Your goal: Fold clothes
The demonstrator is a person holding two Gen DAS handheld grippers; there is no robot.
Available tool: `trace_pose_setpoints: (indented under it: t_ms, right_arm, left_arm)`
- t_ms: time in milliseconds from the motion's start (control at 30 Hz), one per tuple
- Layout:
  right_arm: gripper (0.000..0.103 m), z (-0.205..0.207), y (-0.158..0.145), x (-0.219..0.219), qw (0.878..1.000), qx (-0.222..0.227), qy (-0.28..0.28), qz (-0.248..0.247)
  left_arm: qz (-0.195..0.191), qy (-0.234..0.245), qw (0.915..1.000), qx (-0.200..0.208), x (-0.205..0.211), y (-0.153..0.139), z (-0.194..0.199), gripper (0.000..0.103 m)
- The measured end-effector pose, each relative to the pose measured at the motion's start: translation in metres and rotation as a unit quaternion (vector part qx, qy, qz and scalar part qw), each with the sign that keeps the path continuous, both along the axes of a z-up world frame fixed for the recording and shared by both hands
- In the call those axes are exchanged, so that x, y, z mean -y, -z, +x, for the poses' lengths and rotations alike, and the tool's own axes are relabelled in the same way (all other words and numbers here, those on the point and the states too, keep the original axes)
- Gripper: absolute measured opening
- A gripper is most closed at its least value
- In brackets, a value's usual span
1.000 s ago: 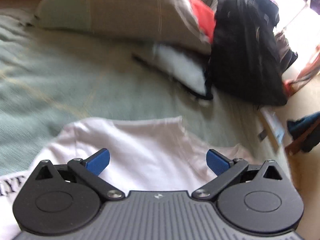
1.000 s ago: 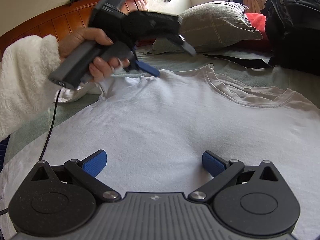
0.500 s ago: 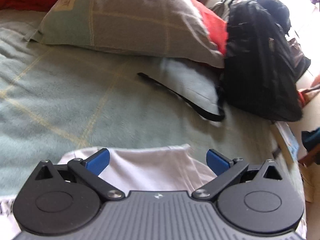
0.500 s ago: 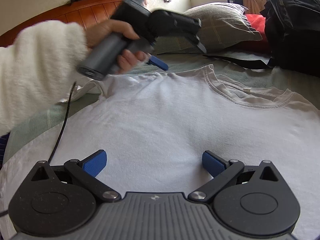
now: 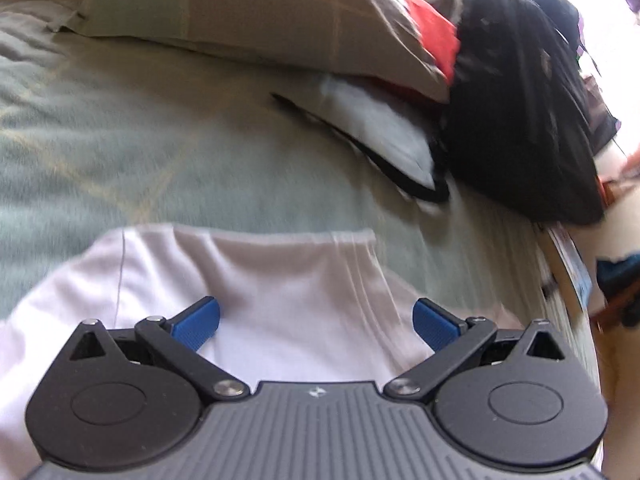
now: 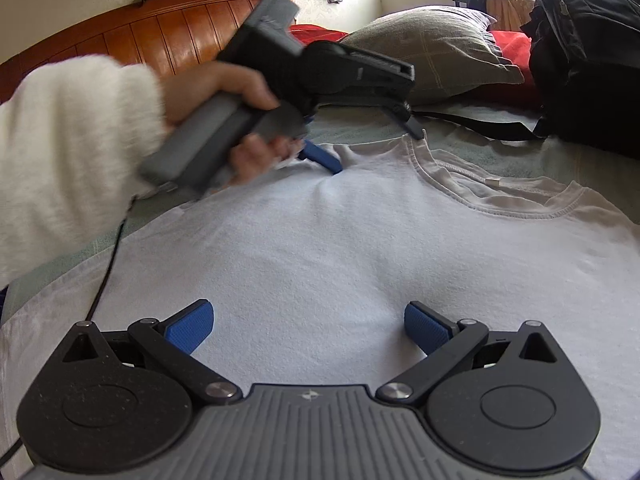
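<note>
A white T-shirt (image 6: 340,248) lies flat on the green bedspread (image 6: 460,144), its collar (image 6: 500,200) toward the pillows. My right gripper (image 6: 308,328) hovers open over the shirt's chest, nothing between its blue pads. My left gripper (image 6: 376,152), held by a hand in a fluffy white sleeve (image 6: 68,160), is open at the shirt's shoulder, one blue fingertip (image 6: 324,160) touching the cloth. In the left wrist view the left gripper (image 5: 316,324) stands open over the shirt (image 5: 288,292), whose shoulder edge lies just ahead.
A grey-green pillow (image 6: 432,48) and a red cloth (image 6: 516,44) lie at the headboard (image 6: 140,36). A black backpack (image 6: 588,60) sits at the right, its strap (image 6: 472,120) trailing across the bedspread near the collar. The bed's right edge (image 5: 568,264) drops off beyond.
The left gripper has moved right along the shirt's top edge and dropped onto the shoulder near the collar. The right gripper has stayed still over the chest.
</note>
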State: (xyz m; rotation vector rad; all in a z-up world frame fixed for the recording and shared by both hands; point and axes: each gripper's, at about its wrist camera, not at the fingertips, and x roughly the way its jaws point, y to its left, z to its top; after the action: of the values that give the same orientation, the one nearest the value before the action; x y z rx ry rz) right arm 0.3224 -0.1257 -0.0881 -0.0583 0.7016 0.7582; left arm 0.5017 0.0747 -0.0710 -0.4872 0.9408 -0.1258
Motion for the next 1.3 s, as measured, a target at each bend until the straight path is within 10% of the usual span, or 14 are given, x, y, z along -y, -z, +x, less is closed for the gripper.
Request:
trace_pose_setpoints:
  t_ms: [333,733,1067,1300]
  right_arm:
    - [0.103,0.0,0.0,0.0,1.0,0.001,0.001,-0.003]
    - [0.103,0.0,0.002,0.0,1.0,0.002,0.001,-0.002]
    - [0.103,0.001,0.002,0.001,1.0,0.0,0.001,0.001]
    - [0.103,0.001,0.0,0.0,1.0,0.0,0.004,0.001]
  left_arm:
    - [-0.071,0.077,0.9944,0.015,0.035,-0.011,0.011,0.102]
    - [-0.043,0.018,0.9985,0.028,0.038,-0.001,0.038,0.102]
    - [-0.014,0.052,0.9981,0.03,0.012,-0.059,-0.023,0.102]
    - [-0.017,0.028,0.9989,-0.034,-0.016,-0.021,-0.069,0.102]
